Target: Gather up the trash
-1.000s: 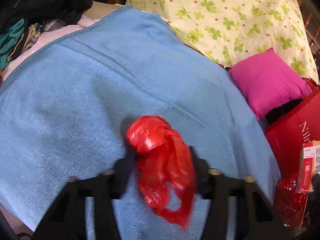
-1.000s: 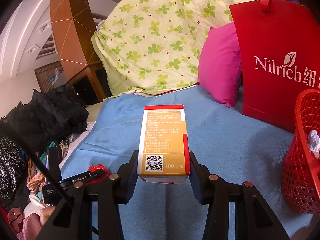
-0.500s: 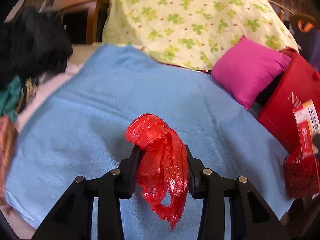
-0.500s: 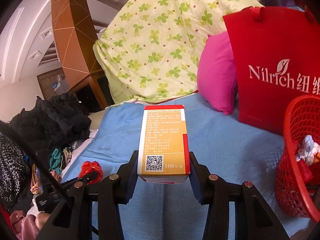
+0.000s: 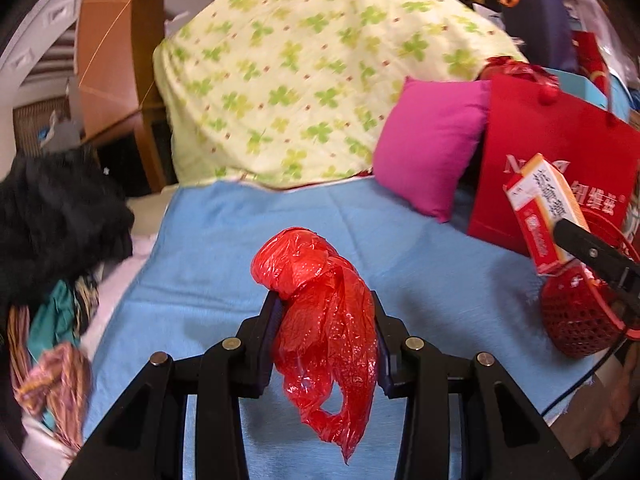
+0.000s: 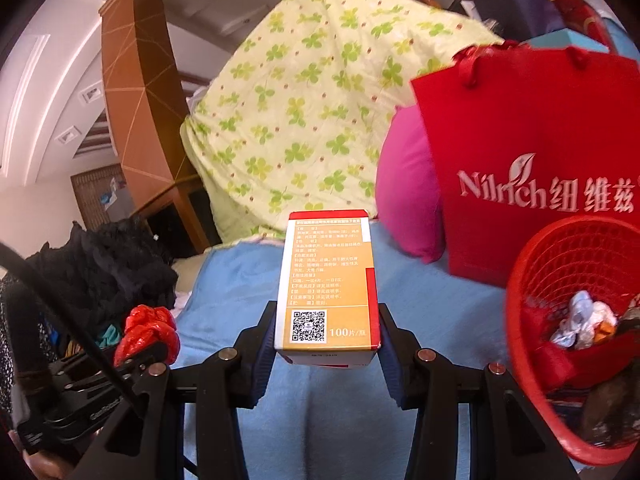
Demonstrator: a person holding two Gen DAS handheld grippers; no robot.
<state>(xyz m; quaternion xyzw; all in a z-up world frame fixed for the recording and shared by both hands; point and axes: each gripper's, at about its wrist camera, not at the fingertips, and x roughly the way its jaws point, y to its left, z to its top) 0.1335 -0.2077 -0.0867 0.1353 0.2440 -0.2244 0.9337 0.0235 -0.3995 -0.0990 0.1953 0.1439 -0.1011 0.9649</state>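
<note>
My left gripper [image 5: 323, 312] is shut on a crumpled red plastic bag [image 5: 320, 304], held above the blue blanket [image 5: 208, 248]; the bag's tail hangs down between the fingers. My right gripper [image 6: 327, 336] is shut on an orange and white medicine box [image 6: 327, 280], held upright over the blanket. The box [image 5: 540, 216] also shows at the right of the left wrist view. A red mesh basket [image 6: 568, 264] holding crumpled paper trash stands at the right, just right of the box; it also shows in the left wrist view [image 5: 576, 320]. The left gripper with the bag [image 6: 148, 332] appears at lower left in the right wrist view.
A red Nilrich paper bag [image 6: 532, 152] stands behind the basket. A pink pillow [image 5: 428, 144] and a clover-print quilt [image 5: 304, 80] lie at the back. Dark clothes [image 5: 52, 224] are piled at the left edge of the bed.
My left gripper has lifted the red bag off the blanket and tilted up toward the right. My right gripper has carried the box closer to the red basket.
</note>
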